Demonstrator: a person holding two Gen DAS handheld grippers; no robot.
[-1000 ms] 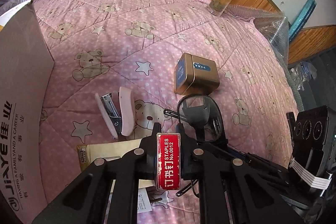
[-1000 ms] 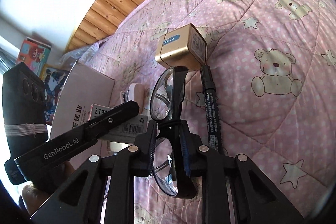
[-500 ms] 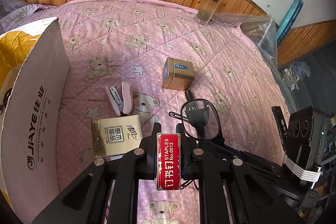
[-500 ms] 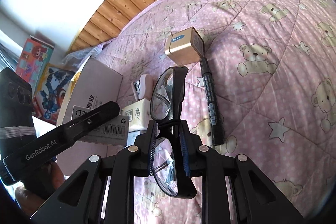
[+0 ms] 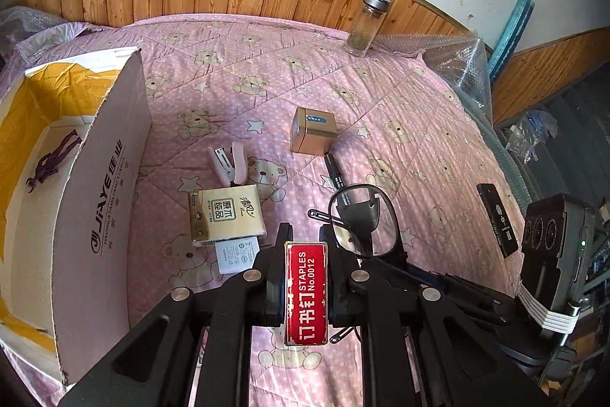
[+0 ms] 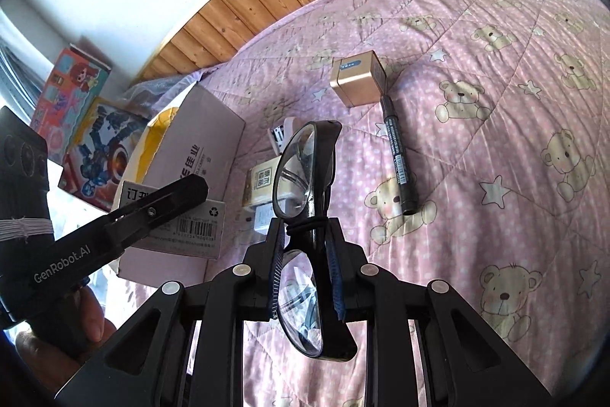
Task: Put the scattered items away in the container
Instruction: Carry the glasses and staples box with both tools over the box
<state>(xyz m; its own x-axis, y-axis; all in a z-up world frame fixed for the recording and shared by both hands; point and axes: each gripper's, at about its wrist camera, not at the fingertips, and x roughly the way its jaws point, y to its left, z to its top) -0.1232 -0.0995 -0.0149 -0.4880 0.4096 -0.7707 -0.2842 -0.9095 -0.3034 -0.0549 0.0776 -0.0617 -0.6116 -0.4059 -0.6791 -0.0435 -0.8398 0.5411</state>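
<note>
My left gripper (image 5: 305, 246) is shut on a red staples box (image 5: 306, 296), held above the pink bear quilt. My right gripper (image 6: 307, 235) is shut on black-framed glasses (image 6: 305, 174), lifted above the quilt; they also show in the left wrist view as glasses (image 5: 362, 220). The cardboard box (image 5: 103, 185) with a yellow lining stands open at the left and holds a small dark clip (image 5: 53, 159). On the quilt lie a pink stapler (image 5: 230, 164), a tissue pack (image 5: 225, 214), a gold tin (image 5: 312, 130), a black marker (image 6: 396, 155) and a black flat bar (image 5: 497, 220).
A glass jar (image 5: 366, 23) stands at the far edge by the wooden wall panelling. Bubble wrap (image 5: 457, 63) covers the right side of the bed. Toy boxes (image 6: 76, 102) lie beyond the cardboard box. A hand (image 6: 76, 327) holds the left gripper's handle.
Both grippers have risen and pulled back from the quilt with their loads, so more of the bed and the cardboard box's inside now show.
</note>
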